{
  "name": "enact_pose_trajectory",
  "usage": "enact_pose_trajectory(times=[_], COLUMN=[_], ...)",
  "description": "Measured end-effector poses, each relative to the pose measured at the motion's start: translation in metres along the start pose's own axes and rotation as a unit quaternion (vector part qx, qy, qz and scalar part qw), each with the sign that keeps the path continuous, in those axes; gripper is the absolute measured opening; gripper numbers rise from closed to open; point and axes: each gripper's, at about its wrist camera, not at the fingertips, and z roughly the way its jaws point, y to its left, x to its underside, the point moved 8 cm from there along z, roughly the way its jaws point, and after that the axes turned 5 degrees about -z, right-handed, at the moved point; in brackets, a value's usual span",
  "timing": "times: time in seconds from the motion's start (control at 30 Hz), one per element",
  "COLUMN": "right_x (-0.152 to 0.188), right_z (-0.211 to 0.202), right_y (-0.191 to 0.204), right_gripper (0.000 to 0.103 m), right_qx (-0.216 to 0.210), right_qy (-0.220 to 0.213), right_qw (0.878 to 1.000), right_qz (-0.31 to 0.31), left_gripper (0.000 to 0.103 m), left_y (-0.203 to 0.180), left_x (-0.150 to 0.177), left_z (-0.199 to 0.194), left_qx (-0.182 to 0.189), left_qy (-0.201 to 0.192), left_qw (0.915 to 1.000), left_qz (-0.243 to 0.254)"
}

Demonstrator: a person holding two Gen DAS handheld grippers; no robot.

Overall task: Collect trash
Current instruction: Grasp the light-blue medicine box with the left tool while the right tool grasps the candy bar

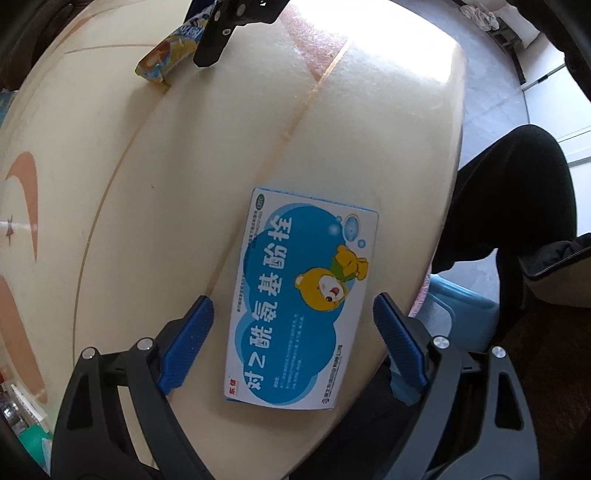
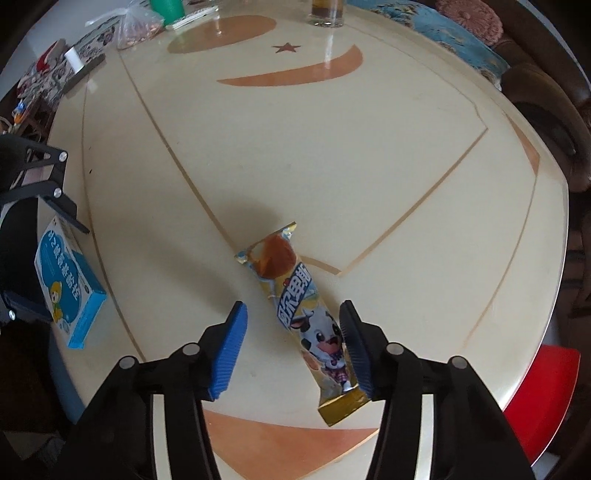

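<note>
Trash here is two items on the round cream table [image 2: 369, 177] w/ orange inlay: a blue-and-white medicine box [image 1: 295, 302] w/ a cartoon bear, and a long snack wrapper [image 2: 306, 317] w/ a cartoon cow.

Box lies flat near the table edge, between the blue pads of the left gripper [image 1: 293, 332] — jaws wide, a gap on both sides, not touching it.

Wrapper lies flat nearer the table's middle, well apart from the box. Right gripper [image 2: 291, 347] straddles its lower half, jaws at approx. mid width; right pad [image 2: 354, 354] sits at the wrapper's edge, left pad [image 2: 229, 350] is clear of it — no grip yet.

Far side of the table: a glass [image 2: 327, 13], a plastic bag [image 2: 138, 26], misc. clutter. A red stool [image 2: 543, 398] stands beside the table.
</note>
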Motion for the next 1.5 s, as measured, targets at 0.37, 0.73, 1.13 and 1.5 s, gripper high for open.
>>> enact_pose_trajectory(times=[0.37, 0.73, 1.13, 1.5], right_x=[0.010, 0.023, 0.029, 0.039], right_z=[-0.008, -0.027, -0.108, -0.196], right_y=[0.011, 0.035, 0.055, 0.126], right_gripper=[0.017, 0.016, 0.016, 0.016], right_qx=[0.044, 0.104, 0.155, 0.168], right_qy=[-0.042, -0.090, -0.167, -0.228], right_qw=[0.993, 0.974, 0.949, 0.933], right_qz=[0.101, 0.177, 0.217, 0.221], left_gripper=[0.063, 0.063, 0.063, 0.063], left_y=[0.003, 0.000, 0.007, -0.033], left_x=[-0.012, -0.010, 0.012, 0.067], left_z=[-0.002, -0.008, -0.069, -0.149], left_qx=[-0.016, -0.042, -0.085, -0.141], left_qy=[-0.045, -0.091, -0.193, -0.265], left_qw=[0.9966, 0.9864, 0.9475, 0.9186], left_qz=[-0.067, -0.130, -0.240, -0.257])
